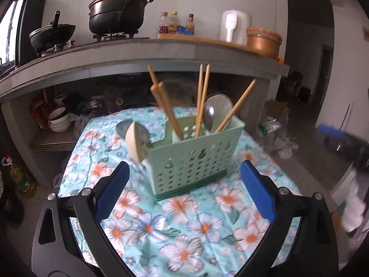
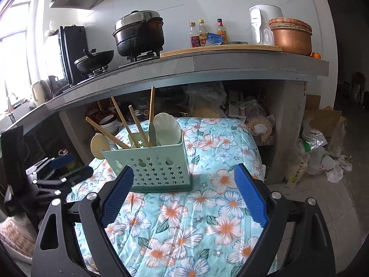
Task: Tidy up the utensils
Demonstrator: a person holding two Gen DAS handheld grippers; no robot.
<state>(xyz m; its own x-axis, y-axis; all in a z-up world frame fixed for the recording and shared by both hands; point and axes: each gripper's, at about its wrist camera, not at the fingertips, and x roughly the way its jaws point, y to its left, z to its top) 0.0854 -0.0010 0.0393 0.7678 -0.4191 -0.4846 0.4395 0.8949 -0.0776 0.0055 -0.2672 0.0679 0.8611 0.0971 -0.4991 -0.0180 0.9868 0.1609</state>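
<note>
A pale green perforated utensil holder (image 1: 193,159) (image 2: 150,164) stands on the flowered tablecloth (image 1: 184,230) (image 2: 196,219). Several wooden chopsticks (image 1: 203,97) (image 2: 136,124) lean out of it, with a metal spoon (image 1: 209,115) and a white spoon (image 1: 220,102) (image 2: 167,127). A cream spoon (image 1: 135,142) (image 2: 99,145) sticks out at the holder's left end. My left gripper (image 1: 184,165) is open, just short of the holder, with nothing between its pads. My right gripper (image 2: 184,169) is open too, close in front of the holder. The left gripper (image 2: 71,166) also shows at the table's left edge.
Behind the table runs a stone counter (image 2: 207,64) with a black pot (image 2: 138,34), a wok (image 2: 94,60), sauce bottles (image 2: 203,34), a white kettle (image 2: 265,23) and a copper pot (image 2: 290,39). Bowls (image 1: 58,120) and bags fill the shelf below. Plastic bags (image 2: 322,157) lie on the floor at right.
</note>
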